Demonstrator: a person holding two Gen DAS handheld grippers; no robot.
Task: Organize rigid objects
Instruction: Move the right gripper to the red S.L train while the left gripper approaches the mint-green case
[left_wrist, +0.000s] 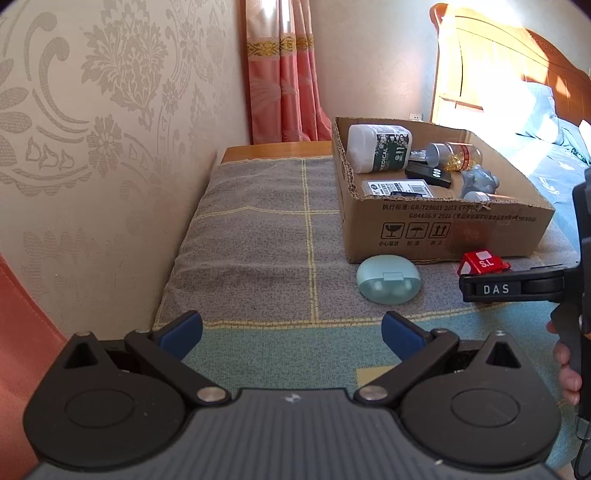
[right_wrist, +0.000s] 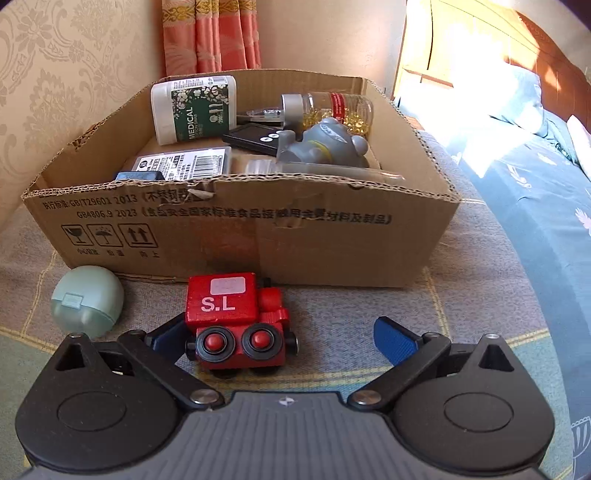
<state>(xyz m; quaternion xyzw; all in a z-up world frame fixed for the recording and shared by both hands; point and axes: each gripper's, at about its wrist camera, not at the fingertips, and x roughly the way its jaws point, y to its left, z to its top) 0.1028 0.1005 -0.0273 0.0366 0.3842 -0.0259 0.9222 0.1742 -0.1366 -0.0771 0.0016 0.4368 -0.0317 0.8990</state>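
Observation:
A red toy train (right_wrist: 236, 321) marked "S.L" lies on the towel in front of the cardboard box (right_wrist: 332, 236). My right gripper (right_wrist: 284, 338) is open, with the toy between its blue fingers and close to the left one. The toy (left_wrist: 482, 263) also shows in the left wrist view, behind the right gripper's finger (left_wrist: 495, 288). A pale green oval case (left_wrist: 388, 279) lies on the towel left of the toy; it also shows in the right wrist view (right_wrist: 87, 301). My left gripper (left_wrist: 291, 334) is open and empty, well short of the case.
The box (left_wrist: 443, 229) holds a white "MEDICAL" container (right_wrist: 194, 109), a capsule bottle (right_wrist: 332, 109), a grey figure (right_wrist: 325, 147), a black device and a flat labelled pack. A wallpapered wall stands left. A bed (right_wrist: 535, 184) lies right. A grey checked towel (left_wrist: 258, 229) covers the surface.

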